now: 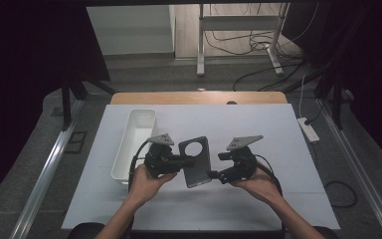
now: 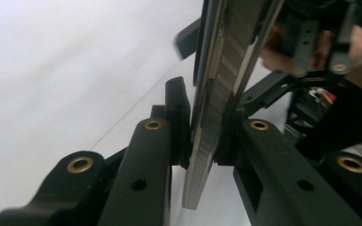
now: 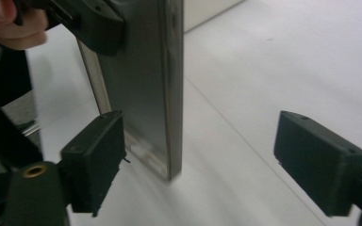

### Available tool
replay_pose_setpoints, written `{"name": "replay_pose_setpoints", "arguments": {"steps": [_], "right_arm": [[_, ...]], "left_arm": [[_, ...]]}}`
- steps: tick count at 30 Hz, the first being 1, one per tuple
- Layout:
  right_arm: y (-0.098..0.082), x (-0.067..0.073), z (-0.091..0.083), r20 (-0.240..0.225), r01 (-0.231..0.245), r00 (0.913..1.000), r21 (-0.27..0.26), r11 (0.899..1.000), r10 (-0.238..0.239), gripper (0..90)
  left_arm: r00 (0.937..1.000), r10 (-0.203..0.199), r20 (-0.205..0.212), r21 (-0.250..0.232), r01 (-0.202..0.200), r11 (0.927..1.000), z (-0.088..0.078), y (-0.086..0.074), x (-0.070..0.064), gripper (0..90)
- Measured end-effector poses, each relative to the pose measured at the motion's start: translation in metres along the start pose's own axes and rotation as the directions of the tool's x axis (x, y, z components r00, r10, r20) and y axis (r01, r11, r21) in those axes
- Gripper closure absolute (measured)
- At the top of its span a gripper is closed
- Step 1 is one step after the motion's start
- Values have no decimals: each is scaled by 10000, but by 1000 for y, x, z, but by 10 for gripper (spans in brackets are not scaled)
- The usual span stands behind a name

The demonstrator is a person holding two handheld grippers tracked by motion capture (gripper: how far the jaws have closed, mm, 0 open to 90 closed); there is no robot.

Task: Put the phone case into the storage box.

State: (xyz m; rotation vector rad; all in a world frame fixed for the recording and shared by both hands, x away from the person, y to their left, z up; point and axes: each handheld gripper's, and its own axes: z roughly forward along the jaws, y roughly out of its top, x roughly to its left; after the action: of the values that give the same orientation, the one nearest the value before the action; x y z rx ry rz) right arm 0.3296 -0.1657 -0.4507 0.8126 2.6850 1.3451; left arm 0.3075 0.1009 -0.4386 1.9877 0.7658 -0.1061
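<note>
Fingers [image 2: 179, 117] over plate [image 1: 195, 162] edge — blurred

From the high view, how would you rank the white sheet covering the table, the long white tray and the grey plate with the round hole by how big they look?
1. The white sheet covering the table, by far the largest.
2. The long white plastic tray.
3. The grey metal plate with the round hole; held up off the table, so nearer the camera and perhaps looking larger than it is.

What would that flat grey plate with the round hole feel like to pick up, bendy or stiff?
Probably stiff: the grey plate stays flat though clamped at one edge by the left gripper. Its metallic-looking edge suggests some weight. The smooth faces might slip, and so thin a plate would likely tip over if stood on edge.
</note>
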Motion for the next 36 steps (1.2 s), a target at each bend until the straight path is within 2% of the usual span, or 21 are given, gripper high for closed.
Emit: {"name": "replay_pose_setpoints", "arguments": {"steps": [4, 9, 11, 13, 15, 16, 17, 22, 23, 24, 25, 26, 27, 29, 30, 32, 34, 35, 36], "right_arm": [[1, 5, 3, -512, 229, 9984, 44, 9997, -227, 295], [2, 15, 6, -1044, 885, 9909, 267, 9957, -852, 560], [2, 16, 6, -1316, 963, 9870, 233, 9951, -924, 655], [2, 16, 5, -1434, 1023, 9848, 272, 9944, -974, 699], [2, 15, 3, -1585, 937, 9833, 189, 9954, -895, 731], [3, 14, 2, -1698, 897, 9817, 126, 9959, -863, 783], [3, 14, 1, -1864, 903, 9785, 45, 9959, -879, 797], [5, 19, -1, -1415, 898, 9858, -75, 9959, -899, 801], [6, 20, -1, -1196, 933, 9884, -108, 9956, -939, 801], [6, 21, -2, -996, 1013, 9898, -79, 9948, -1016, 801], [6, 21, -2, -996, 1013, 9898, -79, 9948, -1016, 801], [6, 20, -3, -639, 1050, 9924, -59, 9945, -1051, 801], [6, 19, -4, -562, 980, 9936, -102, 9951, -984, 802], [6, 18, -5, -466, 918, 9946, -125, 9957, -923, 801], [6, 17, -7, -281, 879, 9957, -145, 9960, -883, 802], [6, 15, -10, -11, 818, 9966, -244, 9963, -819, 802], [6, 14, -12, 238, 800, 9966, -278, 9964, -794, 802], [6, 14, -13, 360, 773, 9964, -305, 9965, -762, 802], [6, 13, -13, 506, 760, 9959, -326, 9966, -743, 801]], "left_arm": [[9989, 327, 324, 124, -331, 9994, 4, 2, -6, 798], [9959, 439, 794, 215, -457, 9987, 9, 2, -9, 796], [9962, 496, 719, 212, -512, 9985, 9, 1, -7, 794], [9929, 367, 1130, -35, -365, 9993, 8, -1, -2, 792], [9918, 305, 1238, -135, -291, 9995, 7, -1, -1, 786], [9925, 383, 1161, -211, -361, 9991, 6, 0, 0, 749], [9926, 416, 1140, -238, -391, 9990, 6, 0, -1, 727], [9955, 608, 723, -260, -590, 9979, 6, 1, -3, 663], [9970, 704, 307, -189, -698, 9974, 6, 1, -3, 644], [9971, 742, 176, -143, -740, 9972, 6, 0, -3, 619], [9971, 742, 176, -143, -740, 9972, 6, 0, -3, 586], [9973, 728, 75, -165, -727, 9972, 5, 0, -3, 551], [9981, 597, -124, -256, -600, 9979, 3, 0, -1, 530], [9984, 510, -229, -327, -517, 9981, 2, 1, 0, 507], [9984, 453, -345, -354, -465, 9983, 1, 1, 0, 455], [9962, 417, -759, -435, -451, 9980, -1, 1, 2, 361], [9953, 380, -895, -460, -422, 9980, -2, 1, 2, 306], [9921, 313, -1217, -486, -375, 9981, -2, 0, 4, 275], [9902, 266, -1370, -526, -341, 9980, -2, 0, 5, 242]]}}
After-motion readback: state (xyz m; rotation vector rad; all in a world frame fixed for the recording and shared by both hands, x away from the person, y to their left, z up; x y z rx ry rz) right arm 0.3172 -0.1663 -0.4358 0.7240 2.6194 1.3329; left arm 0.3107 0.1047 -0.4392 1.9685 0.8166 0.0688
